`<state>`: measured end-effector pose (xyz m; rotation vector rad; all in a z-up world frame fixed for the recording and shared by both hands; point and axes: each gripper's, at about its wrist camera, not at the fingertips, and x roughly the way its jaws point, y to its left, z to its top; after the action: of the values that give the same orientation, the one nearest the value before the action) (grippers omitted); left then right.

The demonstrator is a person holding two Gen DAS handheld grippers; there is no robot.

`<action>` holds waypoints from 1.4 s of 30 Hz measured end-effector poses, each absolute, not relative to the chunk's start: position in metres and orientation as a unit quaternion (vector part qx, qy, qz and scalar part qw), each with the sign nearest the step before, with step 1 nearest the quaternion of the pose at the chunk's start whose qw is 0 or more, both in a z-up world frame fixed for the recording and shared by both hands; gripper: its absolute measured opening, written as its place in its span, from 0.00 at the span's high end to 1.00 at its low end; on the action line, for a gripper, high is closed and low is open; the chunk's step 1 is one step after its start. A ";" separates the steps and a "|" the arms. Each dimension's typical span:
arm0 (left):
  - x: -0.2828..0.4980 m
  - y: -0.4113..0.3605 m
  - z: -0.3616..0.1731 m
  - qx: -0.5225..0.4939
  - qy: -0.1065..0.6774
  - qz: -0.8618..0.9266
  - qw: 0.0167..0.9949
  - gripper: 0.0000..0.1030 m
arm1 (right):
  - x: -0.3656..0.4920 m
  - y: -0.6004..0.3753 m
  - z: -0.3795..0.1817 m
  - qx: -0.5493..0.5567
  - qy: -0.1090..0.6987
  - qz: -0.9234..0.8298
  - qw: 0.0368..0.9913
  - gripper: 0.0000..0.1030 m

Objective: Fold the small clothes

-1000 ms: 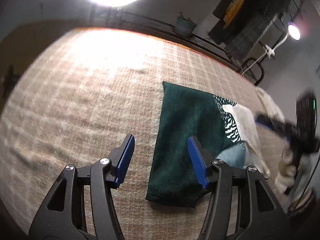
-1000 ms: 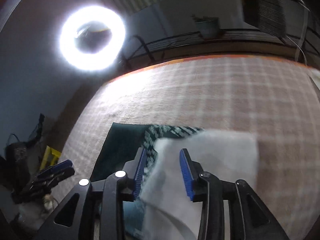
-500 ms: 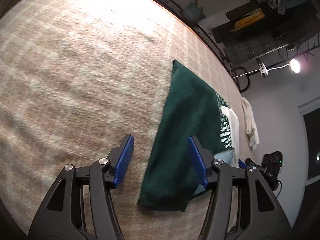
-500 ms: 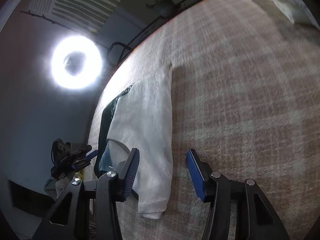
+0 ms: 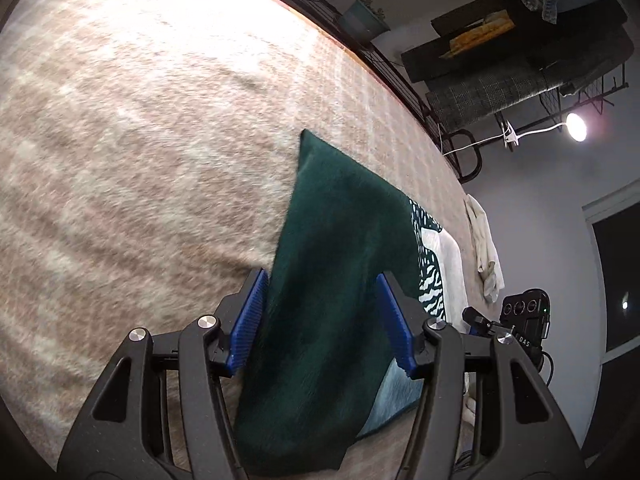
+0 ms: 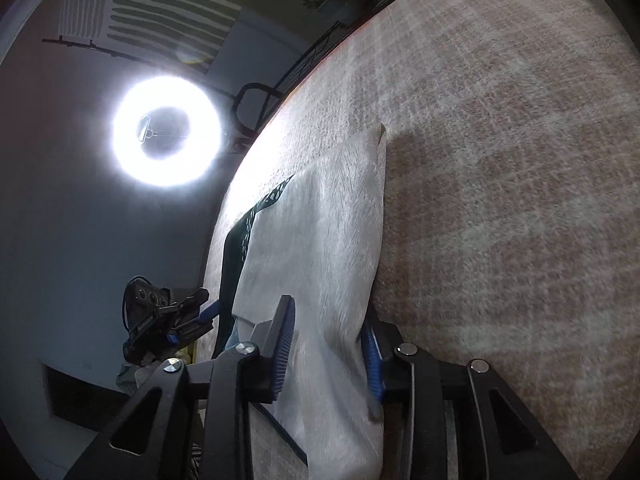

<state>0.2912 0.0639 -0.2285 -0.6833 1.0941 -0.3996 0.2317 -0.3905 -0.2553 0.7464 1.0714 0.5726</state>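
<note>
A small garment lies flat on the plaid cloth surface (image 5: 140,140). Its left part is dark green (image 5: 340,248), its middle has a green and white pattern (image 5: 430,280), and its right part is white (image 6: 320,232). My left gripper (image 5: 324,320) is open with its blue fingers on either side of the green part's near end. My right gripper (image 6: 328,344) is open with its fingers astride the white part's near end; the white cloth covers part of the right finger. Each gripper shows at the edge of the other's view.
A crumpled cream cloth (image 5: 486,248) lies at the far right of the surface. A ring light (image 6: 166,136) and a lamp (image 5: 576,126) stand beyond the edge. A metal rail, a potted plant (image 5: 362,20) and shelves with clothes lie behind.
Both grippers have moved forward and lower over the garment. A second ago the right gripper held the white part; it has since opened, and the white part now lies on the surface.
</note>
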 end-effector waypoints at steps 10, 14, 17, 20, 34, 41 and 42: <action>0.301 0.043 -0.233 -0.300 0.521 -0.180 0.778 0.82 | 0.253 -0.368 -0.255 0.351 0.494 0.261 0.752 0.76; 0.301 0.034 -0.232 -0.276 0.520 -0.159 0.793 0.95 | 0.261 -0.353 -0.250 0.323 0.504 0.242 0.763 0.95; 0.297 0.025 -0.223 -0.251 0.507 -0.154 0.810 0.97 | 0.263 -0.339 -0.239 0.273 0.509 0.221 0.786 0.98; 0.293 0.016 -0.209 -0.227 0.491 -0.155 0.827 0.97 | 0.263 -0.331 -0.222 0.246 0.497 0.211 0.805 0.98; 0.277 0.009 -0.174 -0.217 0.462 -0.168 0.843 0.99 | 0.253 -0.332 -0.183 0.208 0.458 0.203 0.840 0.99; 0.277 -0.019 -0.152 -0.218 0.456 -0.190 0.842 0.99 | 0.239 -0.350 -0.152 0.197 0.428 0.195 0.860 0.99; 0.278 -0.022 -0.149 -0.217 0.455 -0.192 0.842 0.99 | 0.237 -0.354 -0.148 0.195 0.425 0.192 0.863 0.99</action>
<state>0.2783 -0.0223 -0.1492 -0.4575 0.9607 -0.4060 0.2372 -0.3536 -0.1479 0.4080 0.8908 0.4033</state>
